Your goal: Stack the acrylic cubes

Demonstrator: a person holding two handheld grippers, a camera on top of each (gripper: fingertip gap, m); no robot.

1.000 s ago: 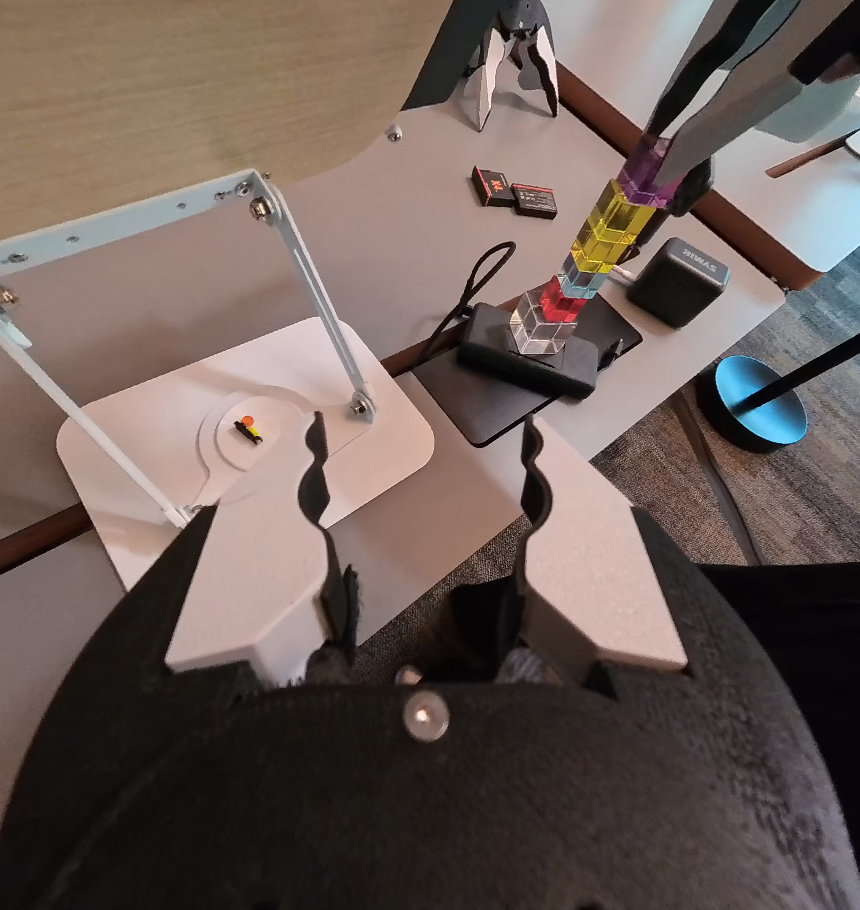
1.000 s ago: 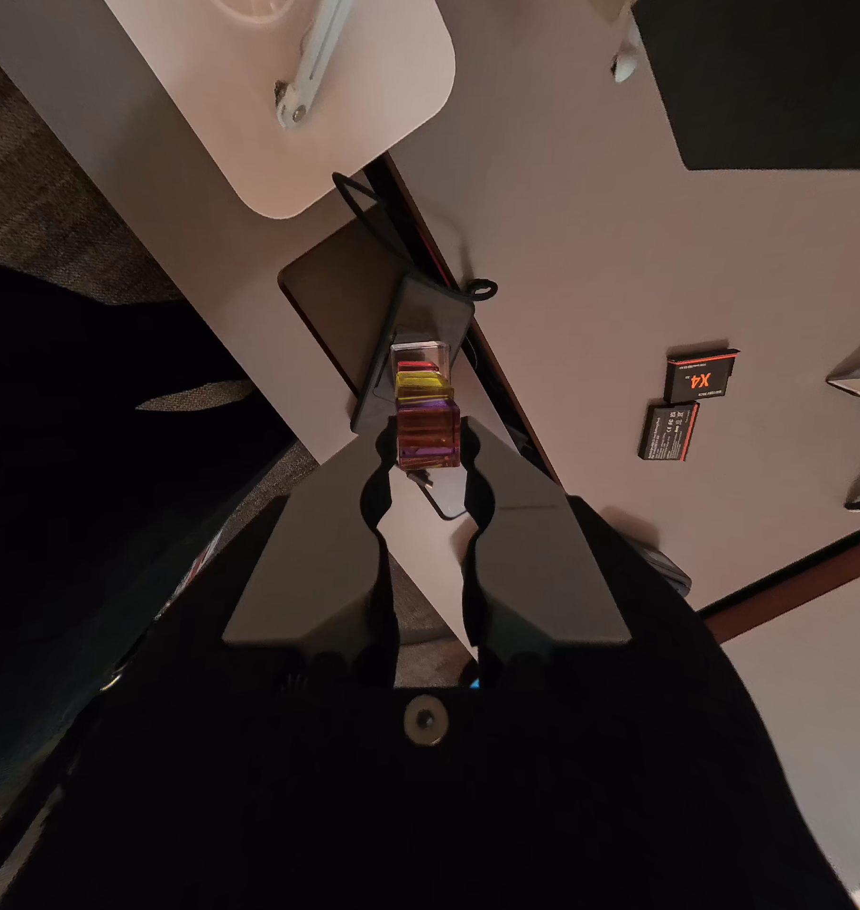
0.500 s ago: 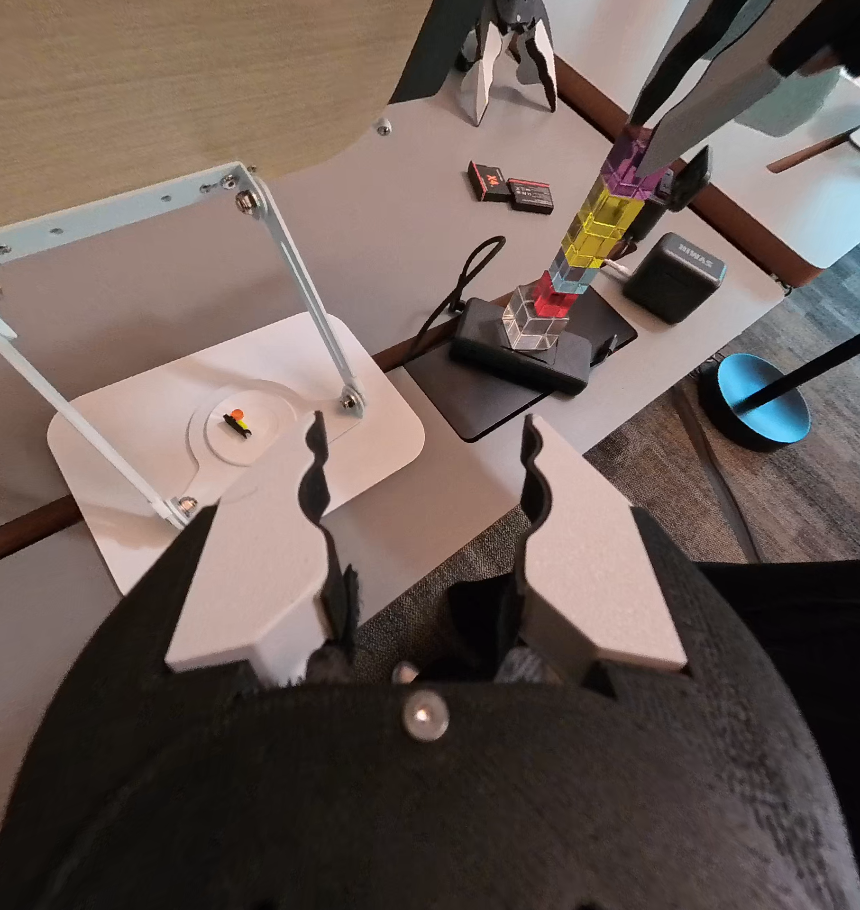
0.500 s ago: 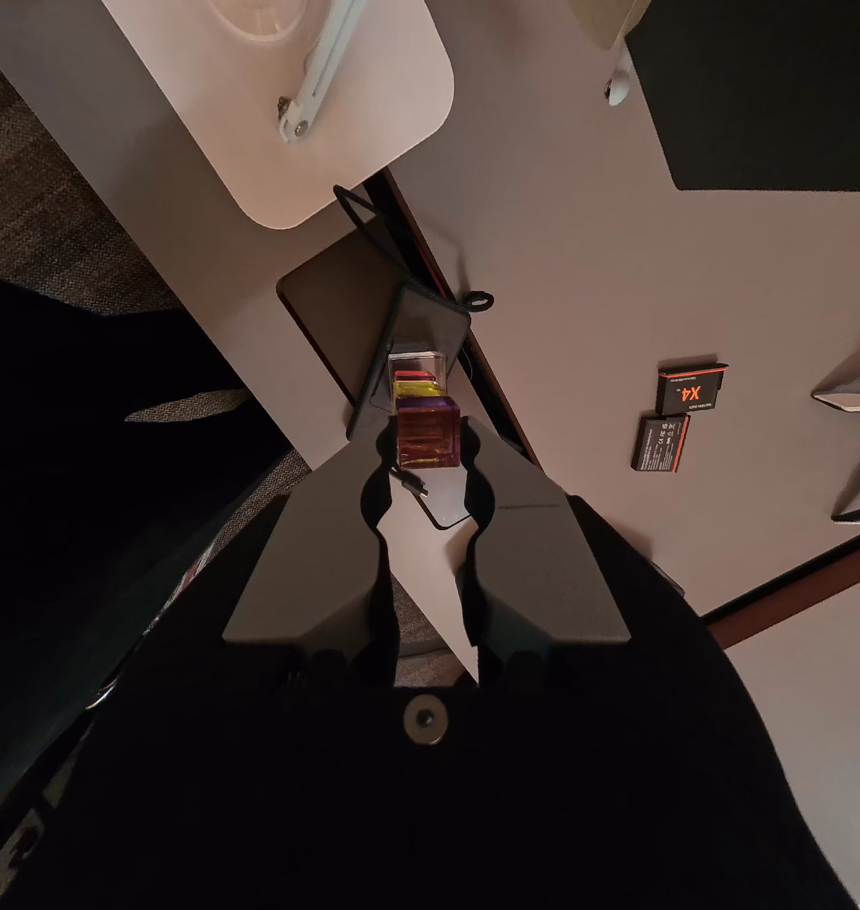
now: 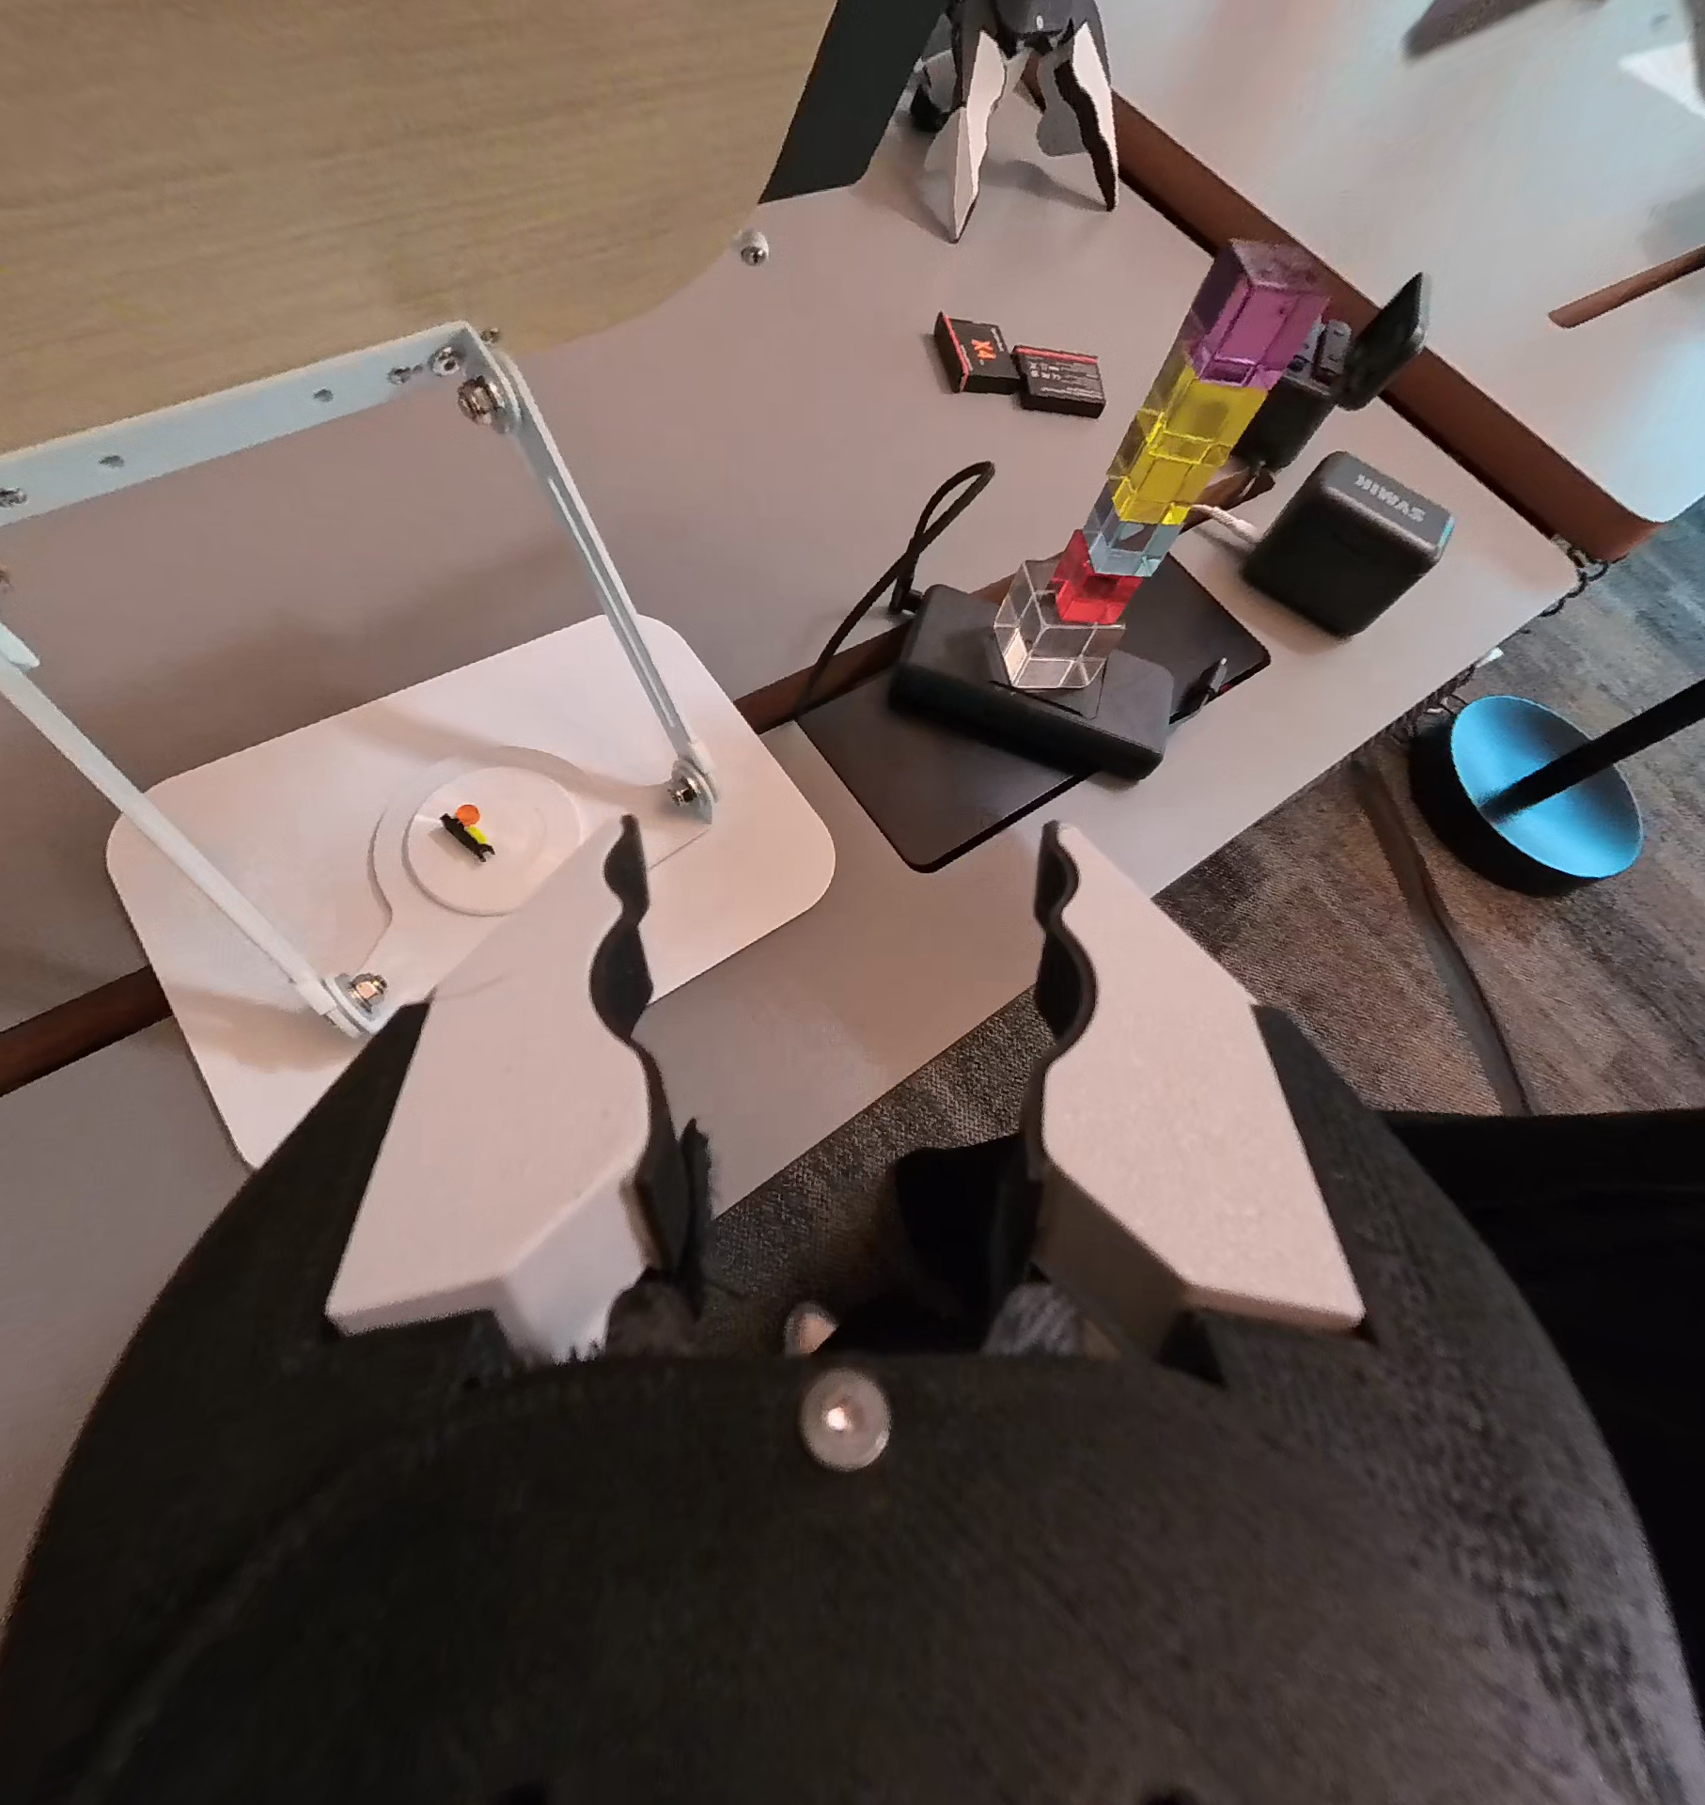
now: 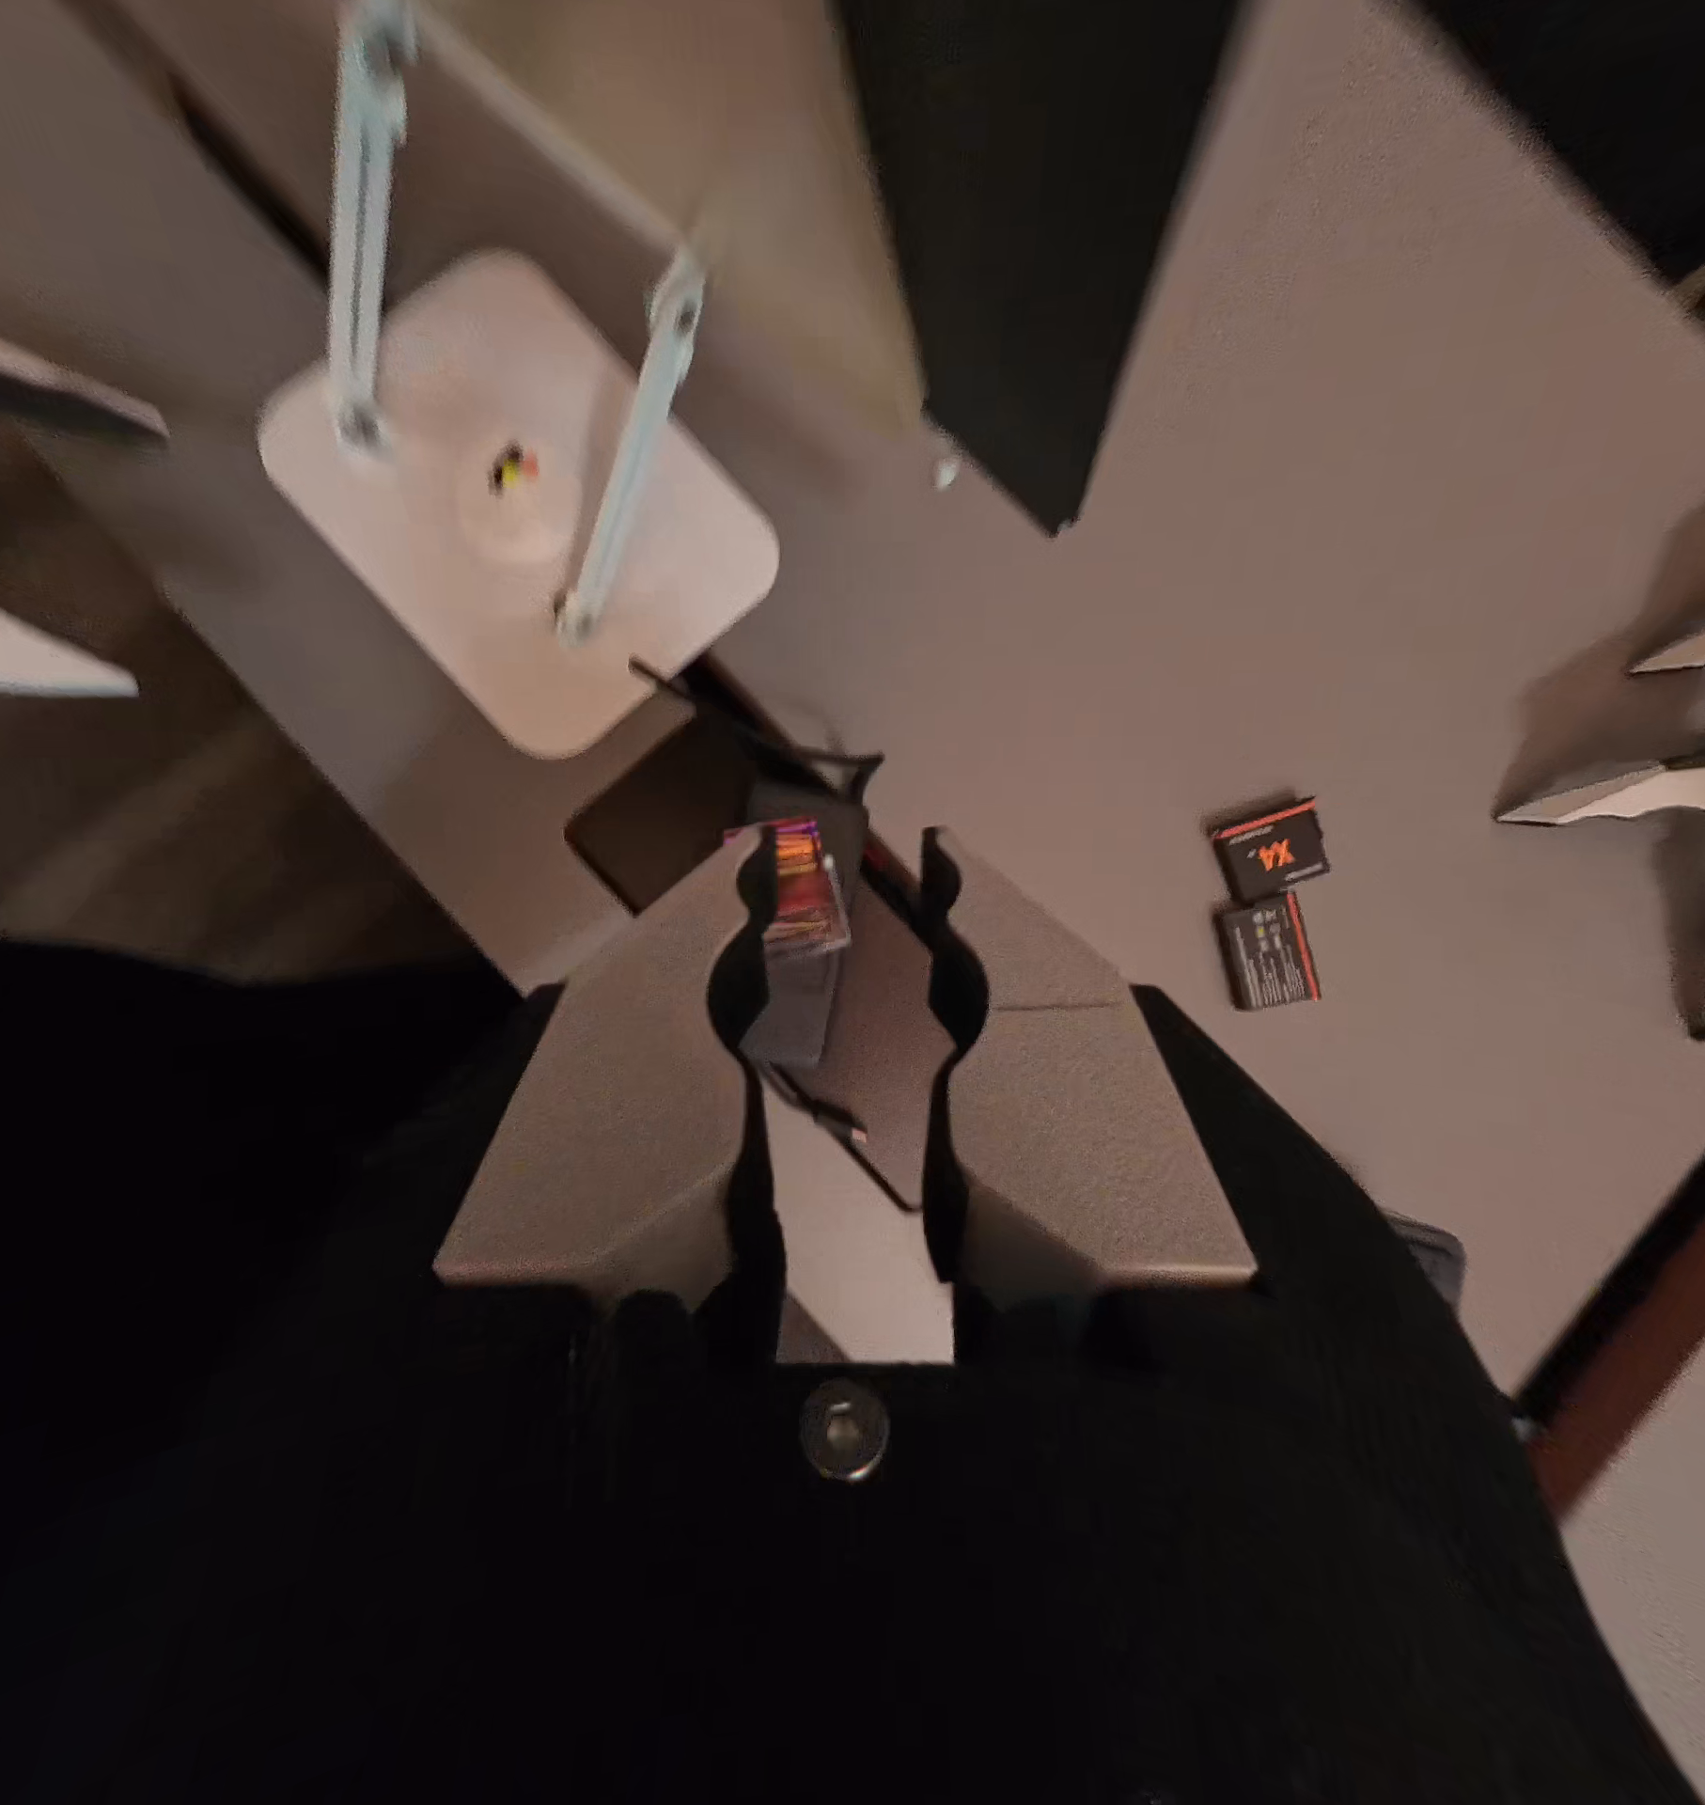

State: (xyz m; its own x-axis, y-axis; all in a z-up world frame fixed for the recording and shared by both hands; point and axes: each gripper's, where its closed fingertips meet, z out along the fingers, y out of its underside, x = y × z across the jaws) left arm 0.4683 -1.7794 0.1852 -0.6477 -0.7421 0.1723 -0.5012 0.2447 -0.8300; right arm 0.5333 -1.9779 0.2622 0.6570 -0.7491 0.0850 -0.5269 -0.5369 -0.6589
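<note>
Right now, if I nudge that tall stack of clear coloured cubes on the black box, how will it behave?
The stack of cubes is tall, narrow and already leaning, so it will probably topple at a light push. The cubes look like glossy acrylic, likely slippery against each other. Its base, a clear cube, sits on a raised black box, so falling pieces may scatter.

The left gripper (image 5: 839,879), jaws wide apart with nothing between them, hangs over the grey table's (image 5: 731,469) edge beside a white base plate (image 5: 731,879), while a leaning tower of translucent cubes (image 5: 1171,469) stands on a black box (image 5: 976,674).
</note>
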